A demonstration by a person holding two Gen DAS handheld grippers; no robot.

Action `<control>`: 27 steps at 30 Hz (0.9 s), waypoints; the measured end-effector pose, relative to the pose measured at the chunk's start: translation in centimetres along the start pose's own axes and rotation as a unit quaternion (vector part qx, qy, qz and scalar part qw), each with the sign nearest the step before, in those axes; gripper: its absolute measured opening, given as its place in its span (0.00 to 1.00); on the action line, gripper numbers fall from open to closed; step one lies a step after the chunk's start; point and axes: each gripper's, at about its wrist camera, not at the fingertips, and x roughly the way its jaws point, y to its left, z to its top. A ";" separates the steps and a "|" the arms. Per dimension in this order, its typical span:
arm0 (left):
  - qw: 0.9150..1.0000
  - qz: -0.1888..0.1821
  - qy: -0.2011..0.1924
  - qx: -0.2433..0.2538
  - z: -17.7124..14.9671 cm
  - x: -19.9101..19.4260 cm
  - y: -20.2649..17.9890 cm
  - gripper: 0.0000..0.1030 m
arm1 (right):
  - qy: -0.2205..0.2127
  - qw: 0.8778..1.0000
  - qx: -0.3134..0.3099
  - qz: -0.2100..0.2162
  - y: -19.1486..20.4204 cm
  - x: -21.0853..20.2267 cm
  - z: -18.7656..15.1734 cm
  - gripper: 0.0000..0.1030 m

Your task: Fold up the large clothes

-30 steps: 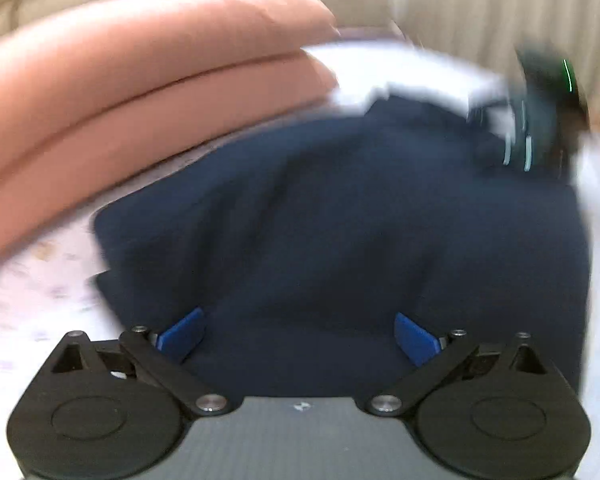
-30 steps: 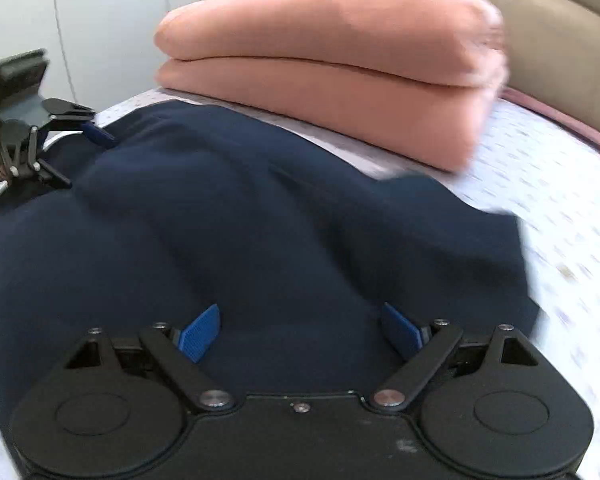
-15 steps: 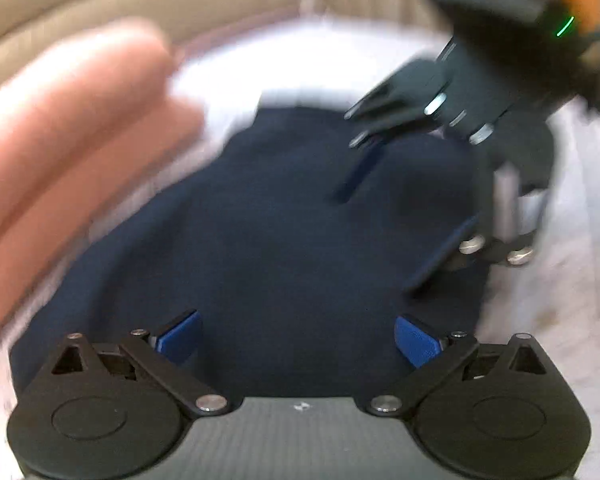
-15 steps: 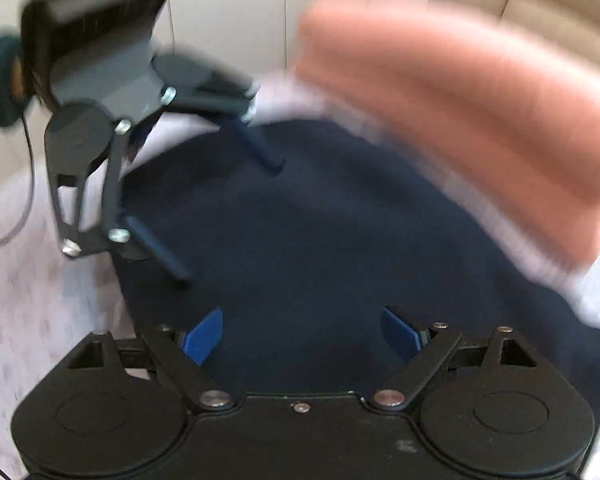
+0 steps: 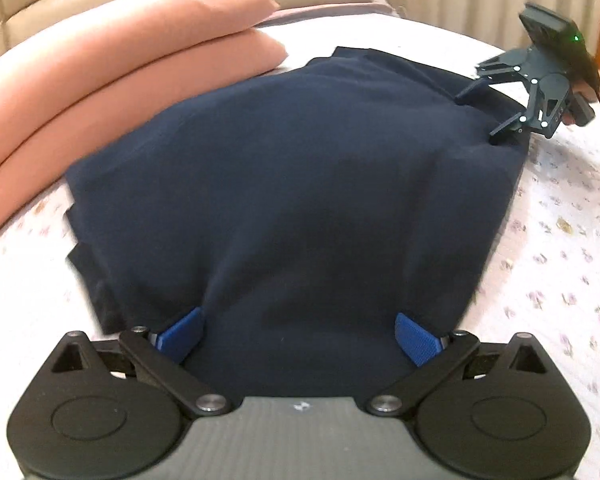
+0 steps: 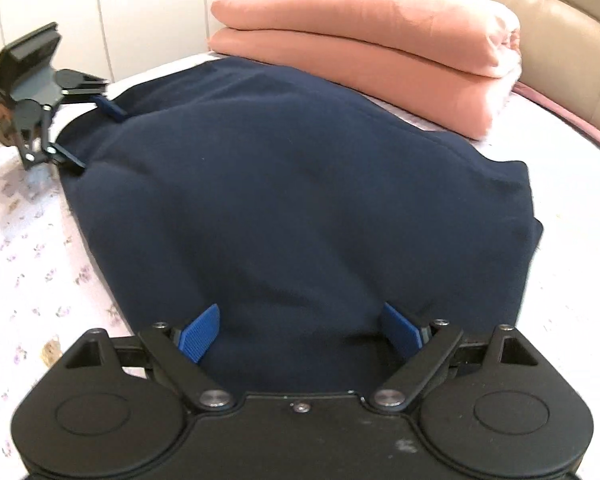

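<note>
The navy garment [image 5: 300,168] lies in a folded bundle on the floral bedsheet [image 5: 560,240], just beside the 2 stacked salmon-pink folded blankets [image 5: 120,60]. Both tongs stand wide open with cloth between their blue pads but not pinched: the left gripper [image 5: 298,334] at one end of the bundle, the right gripper [image 6: 300,332] at the opposite end. Each holds nothing.

The step in hand looks like squaring up or starting another fold. To do it well, each gripper should close on all layers at its edge, not only the top one, since a lower layer [image 5: 92,280] juts out at the left gripper's side. Lift both ends level and together, keep the cloth taut, and avoid dragging it against the blankets.
</note>
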 end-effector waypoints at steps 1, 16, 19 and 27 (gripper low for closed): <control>1.000 0.003 0.002 0.000 -0.3 0.0 0.4 1.00 | 0.007 1.000 0.002 -0.007 -0.2 -0.4 -0.3 1.00; 0.900 -0.097 -0.072 -0.419 -3.8 -0.2 13.0 1.00 | -0.028 0.999 0.031 -0.004 1.6 -3.0 10.6 0.99; 0.854 -0.132 -0.098 -0.493 -3.6 1.4 14.6 1.00 | -0.037 0.999 0.004 0.004 3.5 -1.3 12.8 0.99; 0.838 -0.187 -0.080 -0.507 -4.3 1.5 12.3 0.95 | -0.035 0.999 0.008 0.030 6.4 2.9 15.2 0.99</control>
